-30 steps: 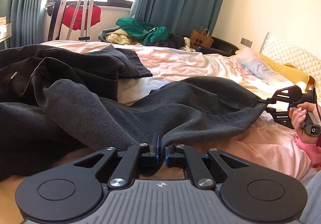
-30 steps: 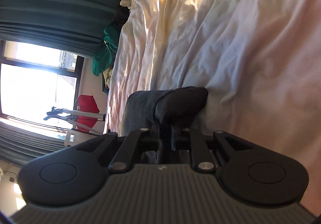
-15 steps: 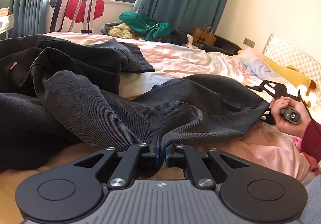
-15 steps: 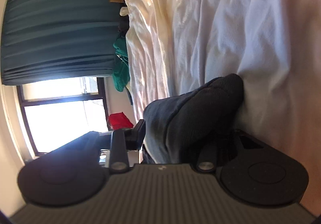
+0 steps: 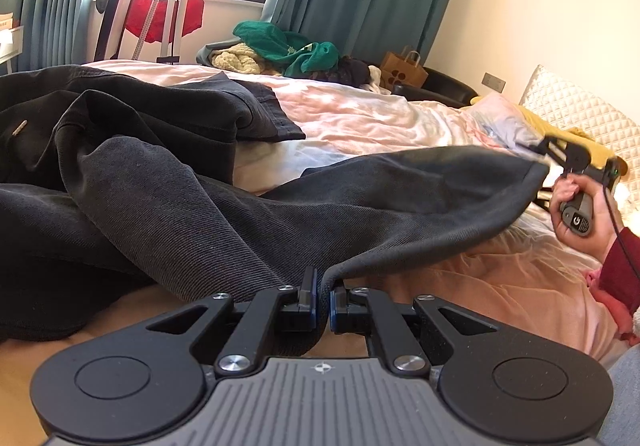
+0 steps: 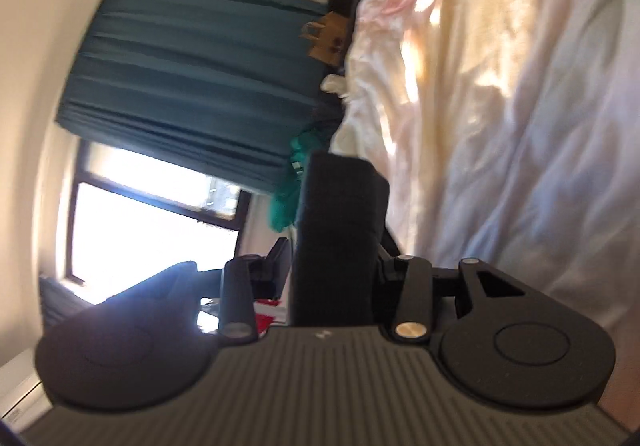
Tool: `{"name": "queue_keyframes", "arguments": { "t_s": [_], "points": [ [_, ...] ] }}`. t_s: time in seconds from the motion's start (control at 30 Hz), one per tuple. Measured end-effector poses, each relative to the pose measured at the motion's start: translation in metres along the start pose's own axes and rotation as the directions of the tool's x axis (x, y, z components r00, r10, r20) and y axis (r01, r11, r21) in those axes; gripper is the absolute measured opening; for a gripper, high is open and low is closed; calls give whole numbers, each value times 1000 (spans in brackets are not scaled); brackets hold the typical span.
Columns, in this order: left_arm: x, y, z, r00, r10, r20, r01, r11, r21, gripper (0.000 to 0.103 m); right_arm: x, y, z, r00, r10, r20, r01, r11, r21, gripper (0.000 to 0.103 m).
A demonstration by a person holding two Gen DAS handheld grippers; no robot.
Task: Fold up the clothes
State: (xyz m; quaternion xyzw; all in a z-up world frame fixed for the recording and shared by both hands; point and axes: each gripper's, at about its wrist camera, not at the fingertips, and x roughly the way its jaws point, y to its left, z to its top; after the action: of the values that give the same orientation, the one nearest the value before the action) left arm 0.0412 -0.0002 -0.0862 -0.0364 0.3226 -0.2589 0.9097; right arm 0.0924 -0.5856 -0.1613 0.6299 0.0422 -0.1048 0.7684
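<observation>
A dark grey garment (image 5: 280, 214) lies crumpled across the bed, its near edge drawn out between my two grippers. My left gripper (image 5: 323, 300) is shut on the hem at the bottom of the left wrist view. At the right edge a hand holds my right gripper (image 5: 538, 174) at the garment's far corner, which hangs lifted off the sheet. In the right wrist view, rolled on its side, a thick fold of the garment (image 6: 340, 206) stands between the jaws of the right gripper (image 6: 332, 262). The jaws are apart; the fold leans on the finger nearer the bed.
The pale pink bed sheet (image 5: 360, 118) runs back towards a heap of green and cream clothes (image 5: 288, 46) and a paper bag (image 5: 404, 66). Pillows (image 5: 576, 110) lie at the right. A red item on a stand (image 5: 164, 14) is by the window.
The right gripper's jaws went from pinched on the cloth to standing wide around a thicker fold. The right hand swung and raised the garment's corner. The left gripper kept its grip and place.
</observation>
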Motion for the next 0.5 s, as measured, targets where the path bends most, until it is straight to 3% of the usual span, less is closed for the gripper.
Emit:
{"name": "queue_keyframes", "arguments": {
  "t_s": [0.1,0.2,0.37,0.5],
  "points": [
    [-1,-3,0,1000,4,1,-4,1000,12,7,-7,-44,10,992,-119,31,113,981,157,44],
    [-1,-3,1,1000,5,-2,-5,1000,12,7,-8,-62,13,992,-129,-12,129,968,217,42],
    [-1,-4,0,1000,10,-7,-10,1000,16,8,-19,-34,12,982,-186,-22,187,978,97,43],
    [-1,-5,0,1000,14,-7,-14,1000,23,8,-29,-11,4,948,-311,-72,305,949,-77,43]
  ]
}}
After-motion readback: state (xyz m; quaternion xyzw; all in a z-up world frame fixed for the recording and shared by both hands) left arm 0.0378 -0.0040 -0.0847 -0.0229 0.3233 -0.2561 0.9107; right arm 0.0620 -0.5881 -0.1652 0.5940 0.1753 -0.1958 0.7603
